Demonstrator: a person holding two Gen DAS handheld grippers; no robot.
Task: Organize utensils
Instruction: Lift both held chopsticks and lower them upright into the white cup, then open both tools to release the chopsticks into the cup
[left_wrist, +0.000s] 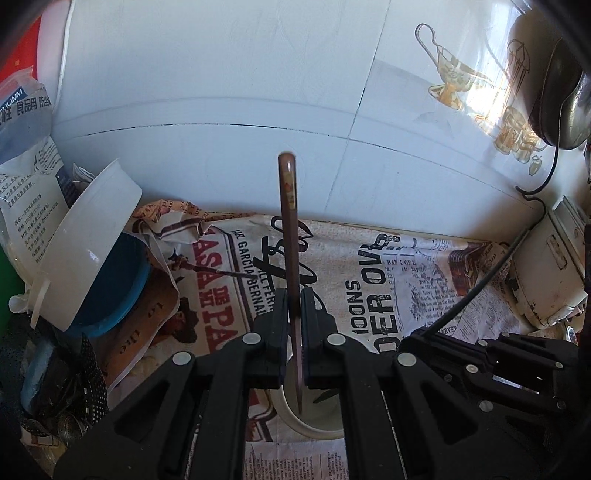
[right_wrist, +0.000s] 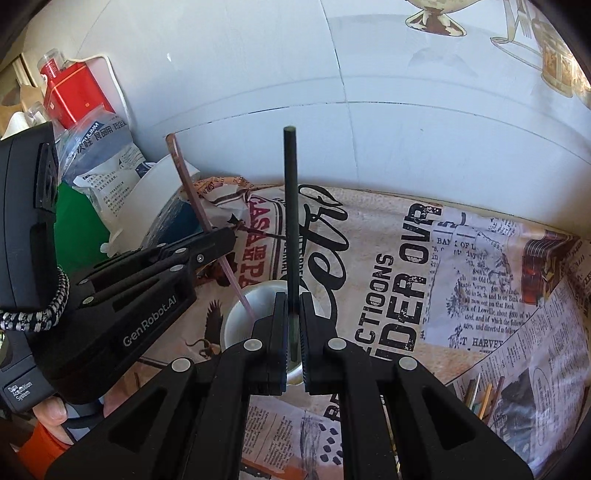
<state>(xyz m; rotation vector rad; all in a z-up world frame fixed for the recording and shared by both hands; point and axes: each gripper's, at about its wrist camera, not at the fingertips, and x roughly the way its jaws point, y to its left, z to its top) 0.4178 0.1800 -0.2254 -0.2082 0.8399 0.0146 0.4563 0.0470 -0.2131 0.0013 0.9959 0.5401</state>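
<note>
Brown chopstick (left_wrist: 289, 236) clenched in left gripper (left_wrist: 294, 314) jaws, black chopstick (right_wrist: 290, 221) in right gripper (right_wrist: 293, 325) jaws, both angled down over white cup (right_wrist: 240, 317)

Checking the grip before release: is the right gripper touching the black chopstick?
Touching. The right wrist view shows the right gripper with its jaws closed against both sides of the black chopstick, no gap visible.

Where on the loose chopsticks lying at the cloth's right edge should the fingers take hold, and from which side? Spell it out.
Take the loose chopsticks near their far ends, from above, fingers across one stick: they lie flat on the cloth and fan apart there; their near parts are hidden. The right gripper, shut on the black chopstick, probably must release first.
</note>
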